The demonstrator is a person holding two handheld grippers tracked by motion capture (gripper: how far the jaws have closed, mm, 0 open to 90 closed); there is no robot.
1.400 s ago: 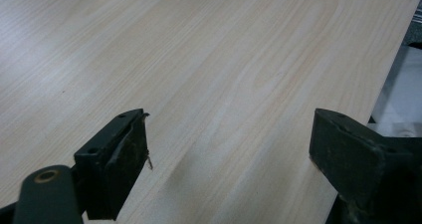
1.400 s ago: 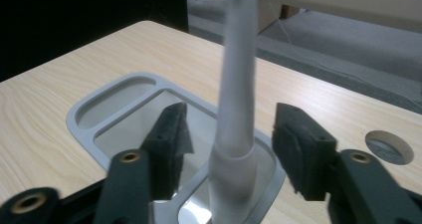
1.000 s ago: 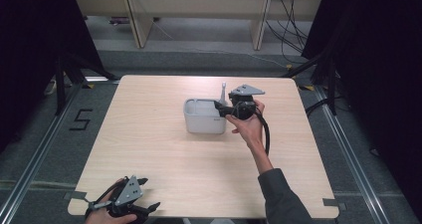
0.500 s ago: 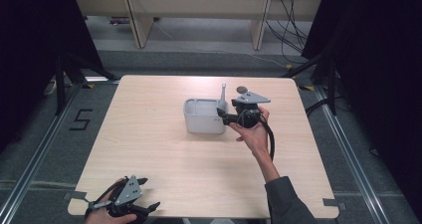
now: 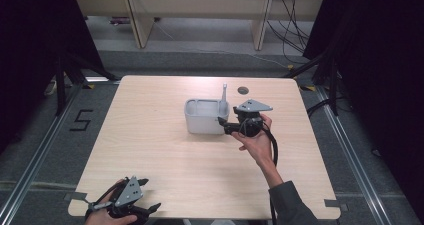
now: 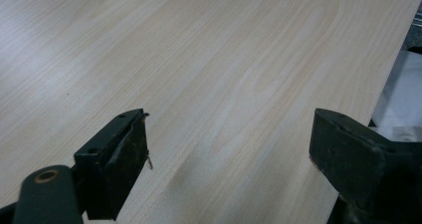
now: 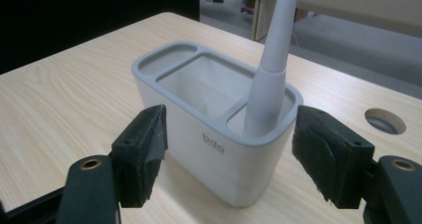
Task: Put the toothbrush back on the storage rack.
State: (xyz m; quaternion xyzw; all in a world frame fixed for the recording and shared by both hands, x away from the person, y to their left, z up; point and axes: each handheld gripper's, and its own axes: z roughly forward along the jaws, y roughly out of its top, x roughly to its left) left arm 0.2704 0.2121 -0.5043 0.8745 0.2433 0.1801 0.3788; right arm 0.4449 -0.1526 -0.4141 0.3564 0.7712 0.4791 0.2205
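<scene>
A grey holder (image 5: 203,116) stands upright on the table (image 5: 150,135), a little toward the far edge and roughly midway between the left and right edges, with a small round hole (image 5: 243,90) in the tabletop just beyond it to the right. From the right gripper view the holder (image 7: 209,129) has three compartments: a narrow one at one end, a large middle one, and a small one at the other end, in which a grey handle (image 7: 271,69) stands, leaning slightly (its top runs out of the frame). The right gripper (image 5: 223,125) sits just beside the holder's right end, held by the right hand (image 5: 257,140), whose sleeve comes in from the table's near edge. Its jaws stand wide, one on each side of that end, with the pads clear of the walls, and they have just been opening with nothing pressed between them. The left gripper (image 5: 145,207) rests at the near left corner of the table in the left hand (image 5: 107,216); in its own view its jaws (image 6: 229,154) are spread apart over bare wood, close to the table's edge, holding nothing.
</scene>
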